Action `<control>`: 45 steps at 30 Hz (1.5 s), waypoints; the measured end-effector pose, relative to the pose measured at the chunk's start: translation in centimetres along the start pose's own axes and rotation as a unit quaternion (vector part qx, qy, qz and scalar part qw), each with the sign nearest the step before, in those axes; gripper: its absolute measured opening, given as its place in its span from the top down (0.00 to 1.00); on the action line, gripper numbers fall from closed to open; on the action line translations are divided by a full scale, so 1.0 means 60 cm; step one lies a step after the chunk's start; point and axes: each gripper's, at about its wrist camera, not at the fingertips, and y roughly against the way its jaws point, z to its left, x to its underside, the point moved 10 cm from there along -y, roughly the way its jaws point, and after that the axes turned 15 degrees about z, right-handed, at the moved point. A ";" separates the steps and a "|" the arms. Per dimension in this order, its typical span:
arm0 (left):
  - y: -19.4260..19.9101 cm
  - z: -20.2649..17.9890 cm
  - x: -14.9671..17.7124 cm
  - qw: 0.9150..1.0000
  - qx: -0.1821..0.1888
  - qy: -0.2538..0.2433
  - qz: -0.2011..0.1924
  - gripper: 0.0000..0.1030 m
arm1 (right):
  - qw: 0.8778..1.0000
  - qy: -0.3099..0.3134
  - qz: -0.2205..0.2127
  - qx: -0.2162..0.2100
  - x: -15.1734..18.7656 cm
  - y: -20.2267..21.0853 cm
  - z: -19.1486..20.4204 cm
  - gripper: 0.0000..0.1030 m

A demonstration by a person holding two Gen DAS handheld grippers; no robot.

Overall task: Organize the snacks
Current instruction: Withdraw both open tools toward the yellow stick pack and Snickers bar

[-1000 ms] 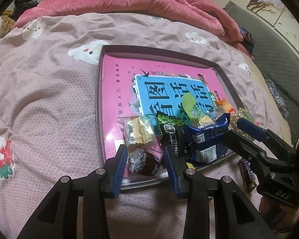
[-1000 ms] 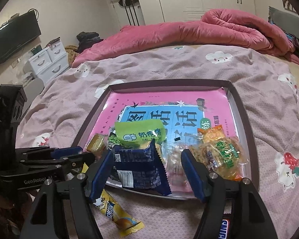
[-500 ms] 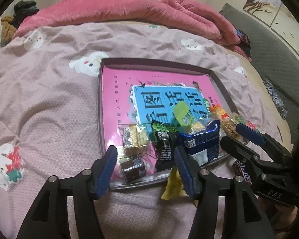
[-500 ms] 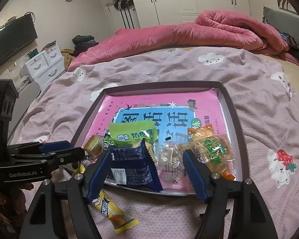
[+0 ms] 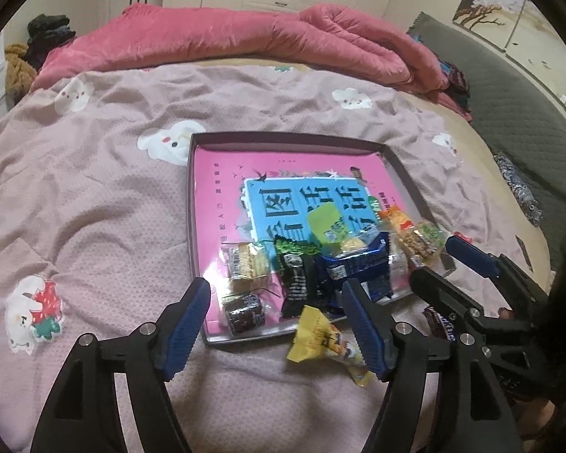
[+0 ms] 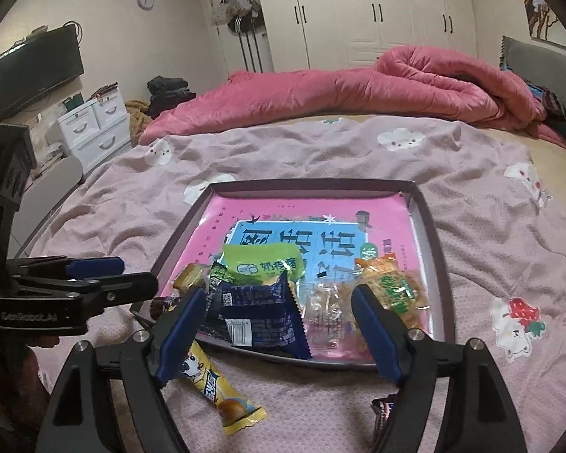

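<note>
The left gripper [image 5: 275,324] hangs over the near edge of the tray [image 5: 189,204], its jaws apart and just having been opening, nothing pressed between them; a yellow snack stick [image 5: 322,336] lies on the pink bedspread [image 5: 94,196] just outside the tray's near rim, between the fingers and close to the right one; just past the tips, inside the tray, sits a dark brown wrapped sweet [image 5: 244,312], with a black sachet [image 5: 297,287] beside it and a clear pack of biscuits [image 5: 247,264] beyond. The right gripper [image 6: 277,326] also stands with jaws wide, just having been opening, holding nothing; a dark blue packet [image 6: 258,311] and a clear packet [image 6: 326,311] lie in the tray between its fingers; an orange-and-green bag [image 6: 394,287] is by the right fingertip; a green pouch [image 6: 264,264] lies farther in, on the pink book cover [image 6: 381,215]; at the far side of the bed a pink quilt [image 6: 358,90] is heaped.
</note>
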 end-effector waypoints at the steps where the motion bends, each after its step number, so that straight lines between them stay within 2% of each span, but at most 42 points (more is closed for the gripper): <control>1: 0.003 -0.002 0.001 1.000 -0.001 -0.002 -0.001 0.27 | 1.000 -0.001 -0.001 0.002 0.001 0.003 -0.001 0.19; 25: 0.041 -0.032 0.047 1.000 -0.003 -0.010 -0.013 0.25 | 1.000 -0.002 -0.024 0.001 0.029 0.052 -0.001 0.18; 45: 0.017 -0.077 0.097 0.999 0.002 -0.038 0.012 0.25 | 0.999 -0.030 -0.016 0.010 0.071 0.069 -0.034 0.17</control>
